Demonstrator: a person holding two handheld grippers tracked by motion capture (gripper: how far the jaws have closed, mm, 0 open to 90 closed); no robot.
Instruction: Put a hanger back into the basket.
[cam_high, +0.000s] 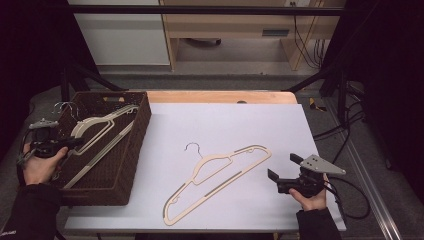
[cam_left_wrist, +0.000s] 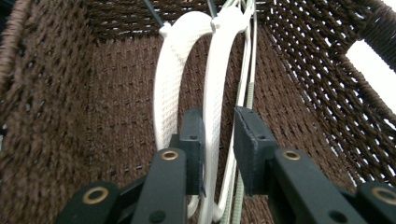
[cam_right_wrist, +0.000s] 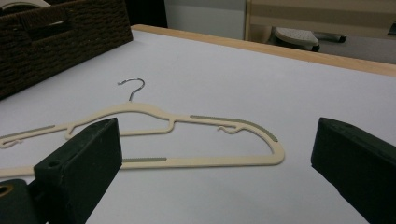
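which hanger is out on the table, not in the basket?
The cream hanger lying flat on the white table, near the right gripper. The others sit in the brown basket.

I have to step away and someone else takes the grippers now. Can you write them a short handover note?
Left gripper: inside the woven basket, jaws slightly apart around the arm of a cream hanger, not clamped.
Right gripper: wide open, holding nothing, just right of the hanger on the table.
Done: one hanger lies flat on the white mat, hook pointing away from you.
Left: at least two hangers sit in the basket; probably they come out next.
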